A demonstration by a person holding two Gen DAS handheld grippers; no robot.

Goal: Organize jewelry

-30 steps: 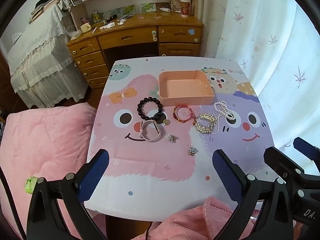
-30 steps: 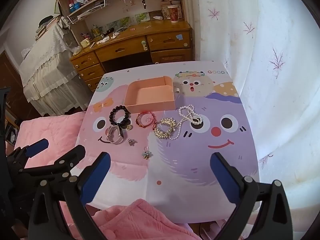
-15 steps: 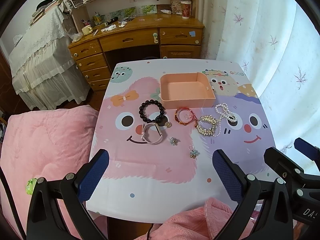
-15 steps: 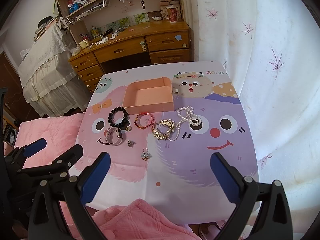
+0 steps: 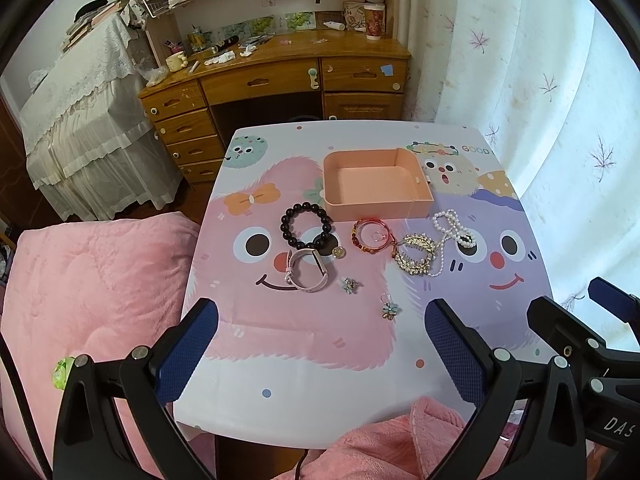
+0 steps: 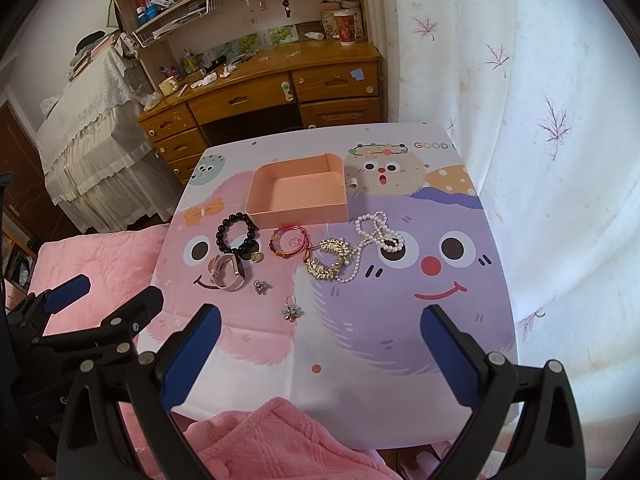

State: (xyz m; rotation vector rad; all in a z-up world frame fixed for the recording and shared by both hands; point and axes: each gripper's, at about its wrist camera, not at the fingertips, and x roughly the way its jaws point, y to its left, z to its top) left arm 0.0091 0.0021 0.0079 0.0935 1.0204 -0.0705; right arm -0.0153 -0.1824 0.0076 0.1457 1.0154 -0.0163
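Both grippers hung over the near table edge, wide open, nothing held: left gripper, right gripper. The right one's body showed at 4 o'clock in the left view, lettering "DAS" readable, rest cut off. Pink blanket lay bunched at 6 o'clock. On the cartoon-print table, nearest first: flower charm, small charm, pink watch. Beyond them, black bead bracelet at 11 o'clock, red bangle, gold bracelet, pearl necklace at 1 o'clock. Empty pink box sat just behind the bangle. Cloth print read "GOOD" at the far right corner. Wooden desk stood farthest.
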